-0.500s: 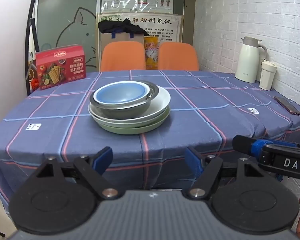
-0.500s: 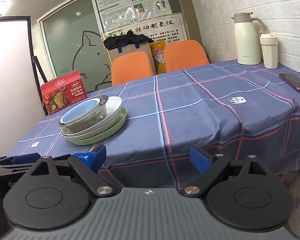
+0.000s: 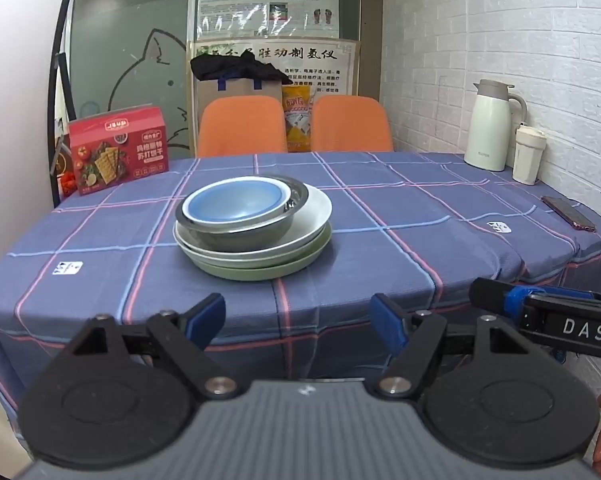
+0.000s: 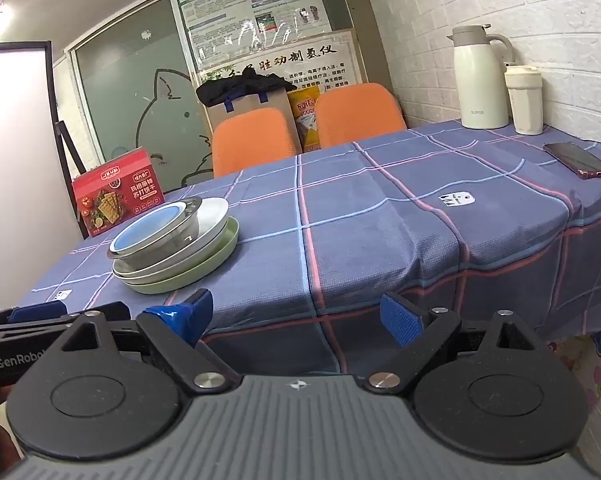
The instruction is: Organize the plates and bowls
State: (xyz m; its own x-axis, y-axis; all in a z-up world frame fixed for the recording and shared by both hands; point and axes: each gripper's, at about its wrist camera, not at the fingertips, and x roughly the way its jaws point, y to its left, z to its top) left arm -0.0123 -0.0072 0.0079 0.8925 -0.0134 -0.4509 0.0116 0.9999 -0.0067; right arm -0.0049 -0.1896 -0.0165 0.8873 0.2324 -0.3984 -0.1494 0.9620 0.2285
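A stack of dishes stands on the blue checked tablecloth [image 3: 420, 240]: a blue bowl [image 3: 236, 202] nests in a steel bowl [image 3: 244, 234], on a white plate [image 3: 312, 216] and a green plate [image 3: 260, 272]. The right wrist view shows the same stack at left, with the blue bowl [image 4: 150, 230] on top and the green plate [image 4: 204, 264] lowest. My left gripper [image 3: 298, 318] is open, in front of the table edge, short of the stack. My right gripper [image 4: 300, 316] is open too, off the near edge, right of the stack. Both hold nothing.
A red cracker box [image 3: 118, 150] stands at the back left. A white thermos [image 3: 488, 126], a cream cup [image 3: 530, 156] and a phone [image 3: 568, 214] sit along the brick wall on the right. Two orange chairs [image 3: 242, 124] stand behind the table.
Both grippers have drawn back and lifted a little; the stack sits slightly farther in view. Nothing was grasped or let go.
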